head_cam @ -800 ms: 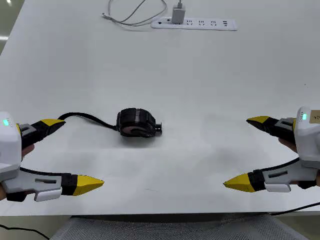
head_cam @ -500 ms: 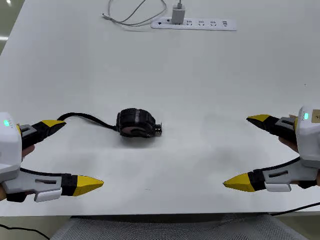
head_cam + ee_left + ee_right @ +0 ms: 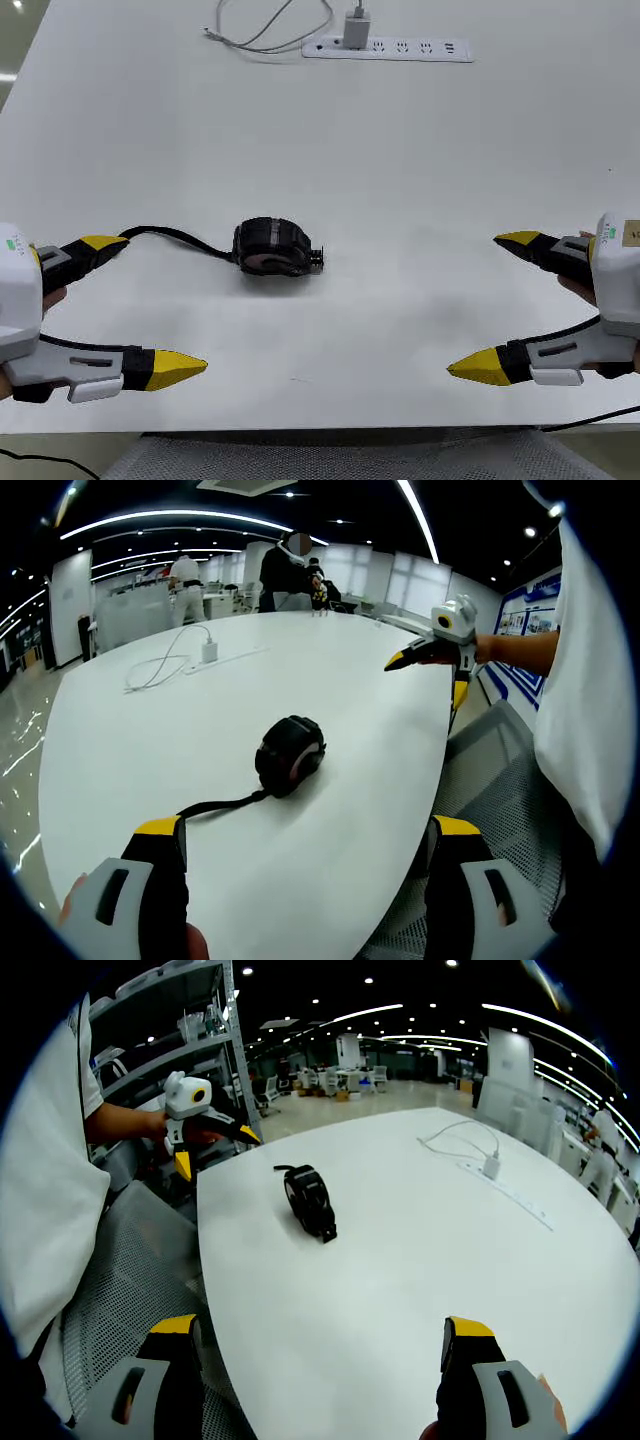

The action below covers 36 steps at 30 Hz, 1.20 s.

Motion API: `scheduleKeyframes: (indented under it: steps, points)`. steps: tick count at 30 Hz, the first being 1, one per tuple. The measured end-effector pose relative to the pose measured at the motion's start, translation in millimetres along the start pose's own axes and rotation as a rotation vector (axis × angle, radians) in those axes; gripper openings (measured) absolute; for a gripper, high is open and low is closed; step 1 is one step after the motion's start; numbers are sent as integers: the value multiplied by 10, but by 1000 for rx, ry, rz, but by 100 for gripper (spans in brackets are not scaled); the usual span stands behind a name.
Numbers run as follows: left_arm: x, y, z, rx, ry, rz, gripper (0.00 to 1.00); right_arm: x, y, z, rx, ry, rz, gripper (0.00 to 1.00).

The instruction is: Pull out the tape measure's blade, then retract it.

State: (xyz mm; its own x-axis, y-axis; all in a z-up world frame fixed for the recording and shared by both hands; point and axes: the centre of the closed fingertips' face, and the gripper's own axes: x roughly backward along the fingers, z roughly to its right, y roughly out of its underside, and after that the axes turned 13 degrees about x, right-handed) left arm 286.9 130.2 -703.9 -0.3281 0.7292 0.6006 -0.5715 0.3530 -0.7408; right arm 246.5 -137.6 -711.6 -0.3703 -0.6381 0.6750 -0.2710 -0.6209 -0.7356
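Note:
A black tape measure (image 3: 272,247) lies on the white table (image 3: 400,150), its blade fully inside and its black wrist strap (image 3: 170,235) trailing to the left. It also shows ahead of the left gripper (image 3: 292,755) and ahead of the right gripper (image 3: 310,1200). My left gripper (image 3: 155,305) hovers open at the table's near left edge, well short of the case. My right gripper (image 3: 495,305) hovers open at the near right edge, far from the case. Nothing sits between either pair of yellow-tipped fingers.
A white power strip (image 3: 395,45) with a plugged charger and white cable (image 3: 265,30) lies at the table's far edge. A grey mesh chair seat (image 3: 330,455) is below the near edge. People stand in the distance beyond the table (image 3: 290,570).

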Motion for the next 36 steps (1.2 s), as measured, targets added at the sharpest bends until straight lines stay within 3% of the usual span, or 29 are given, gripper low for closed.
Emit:
scheduleKeyframes:
  steps: [25, 36]
  points:
    - [-114, -71, 2, -22, 20, -14, 97, 3, 24, 28, 7, -2, -8, 96]
    - [-284, -253, 55, -73, 66, -5, 95, -28, 0, 66, 21, -10, -4, 91]
